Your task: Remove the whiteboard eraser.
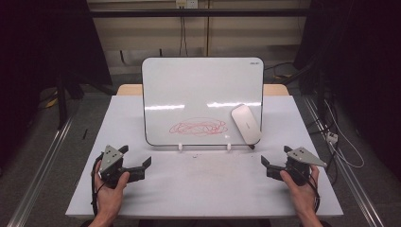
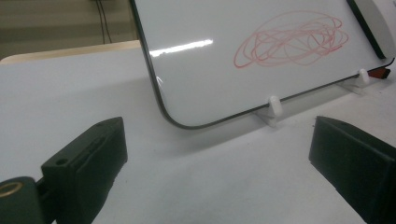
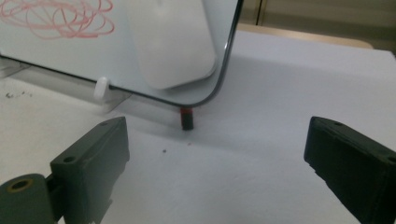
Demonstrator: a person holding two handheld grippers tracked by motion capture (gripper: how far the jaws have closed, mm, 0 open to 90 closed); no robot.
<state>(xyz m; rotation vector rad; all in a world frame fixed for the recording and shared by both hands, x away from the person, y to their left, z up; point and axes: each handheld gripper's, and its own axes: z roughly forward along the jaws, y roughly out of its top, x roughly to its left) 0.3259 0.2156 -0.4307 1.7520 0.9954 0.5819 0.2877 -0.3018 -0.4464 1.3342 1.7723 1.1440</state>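
- I have both tools low over the white table (image 1: 203,189), one at each side; the left gripper (image 1: 137,163) has its jaws spread wide with nothing between them, and the right gripper (image 1: 274,158) is spread and bare the same way
- The whiteboard (image 1: 189,90) stands tilted back on two small white clips (image 2: 274,105) at the middle of the table, well apart from both tools
- The red scribble (image 1: 198,126) sits whole on the lower part of the board, so I judge none of the wiping is done yet
- The white eraser (image 1: 246,124) clings to the board's lower right corner, just right of the scribble, untouched; from the right gripper view it lies ahead and to the left of my jaws (image 3: 170,42)
- A red-and-black marker end (image 3: 187,118) pokes out under that same corner
- What is left, as I read it: bring the right tool to the eraser, pinch it, rub out the red lines, and perhaps steady the board with the left
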